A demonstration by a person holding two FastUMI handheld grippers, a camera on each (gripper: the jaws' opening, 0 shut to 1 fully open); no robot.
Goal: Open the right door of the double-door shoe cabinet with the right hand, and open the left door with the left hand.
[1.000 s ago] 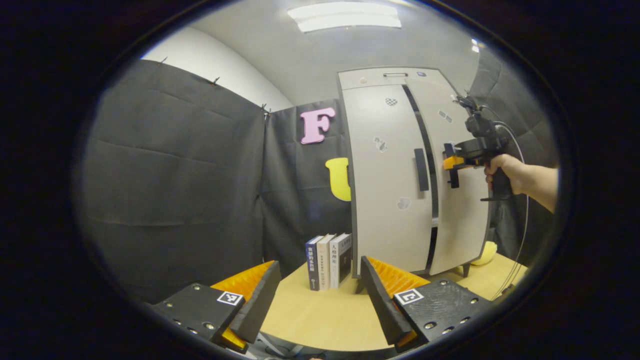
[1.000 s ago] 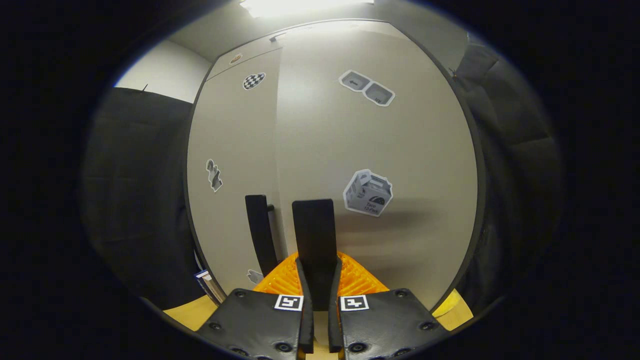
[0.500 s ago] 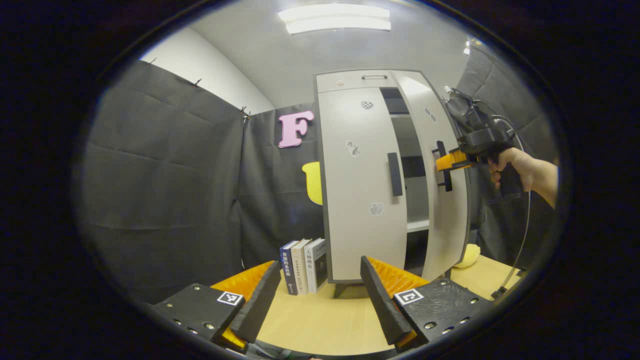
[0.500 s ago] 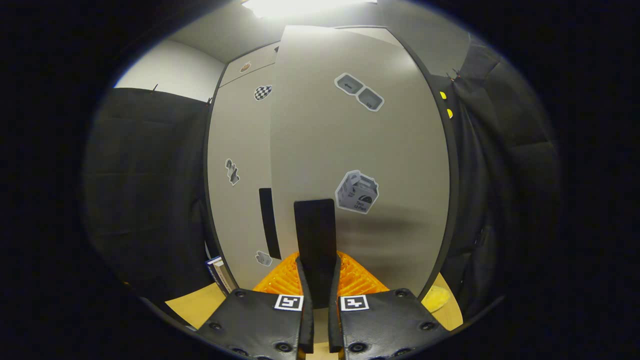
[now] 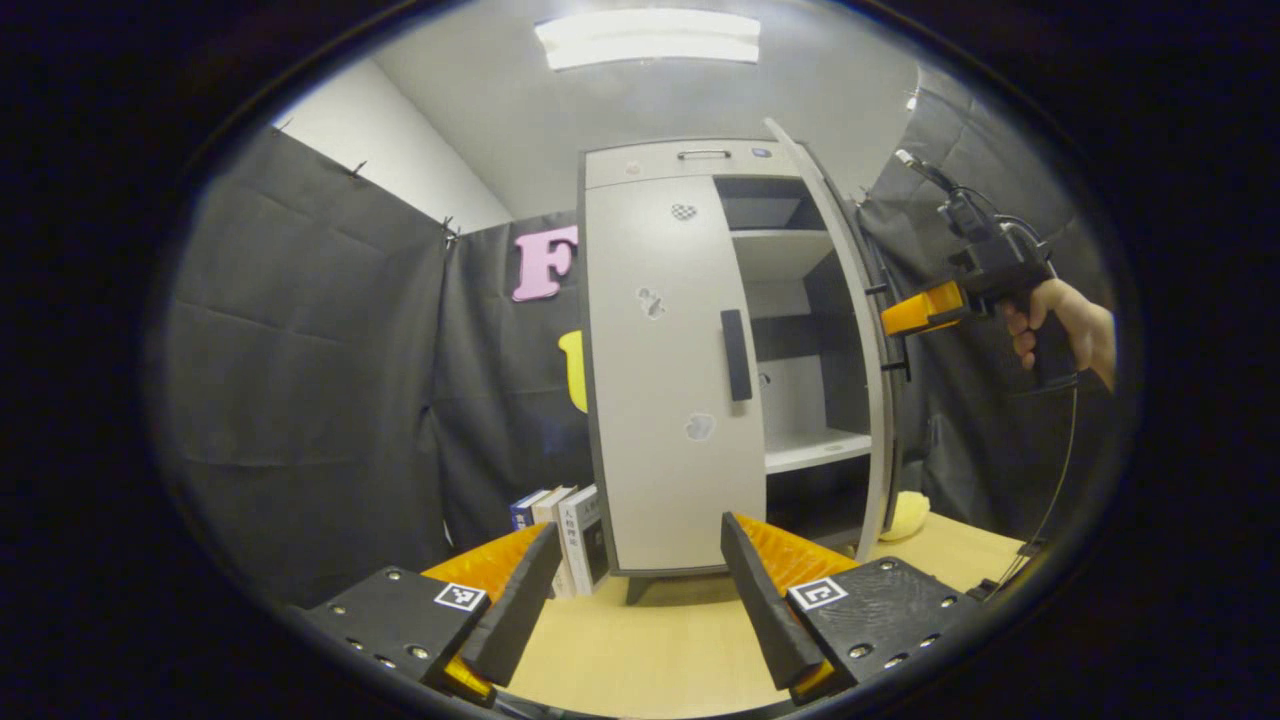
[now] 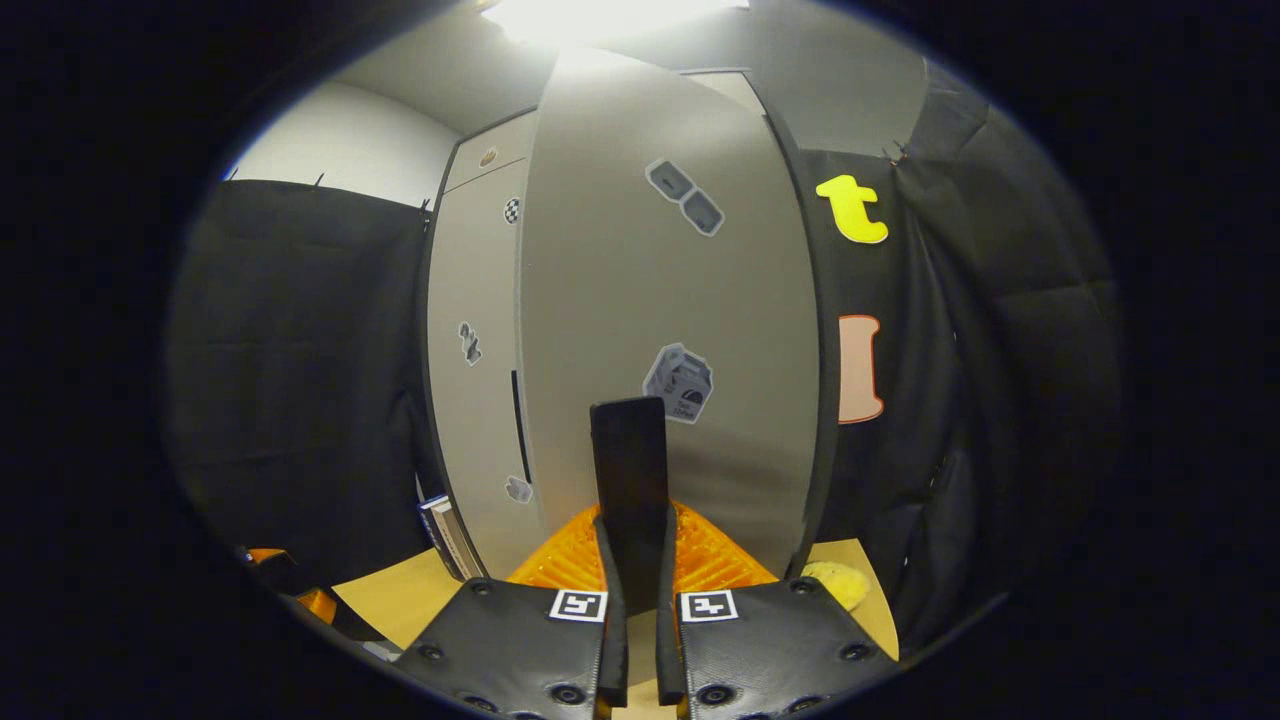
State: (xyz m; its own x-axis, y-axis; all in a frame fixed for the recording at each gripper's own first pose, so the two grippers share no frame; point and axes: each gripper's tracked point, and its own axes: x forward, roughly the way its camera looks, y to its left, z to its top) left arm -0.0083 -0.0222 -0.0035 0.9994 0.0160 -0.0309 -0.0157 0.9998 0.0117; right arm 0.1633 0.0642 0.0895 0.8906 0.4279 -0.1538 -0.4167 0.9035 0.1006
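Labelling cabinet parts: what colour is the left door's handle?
Black; the left door's handle shows best in the left gripper view.

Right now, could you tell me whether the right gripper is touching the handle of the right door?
Touching. In the right gripper view, the right gripper has both fingers closed against the sides of the right door's handle, with no gap showing.

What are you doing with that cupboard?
A person is opening a shoe cabinet with a gripper in each hand. The right gripper is shut on the right door's handle, and the right door is swung wide open, so the shelves show. The left gripper is open, hanging over the table. The left door is shut, its handle untouched.
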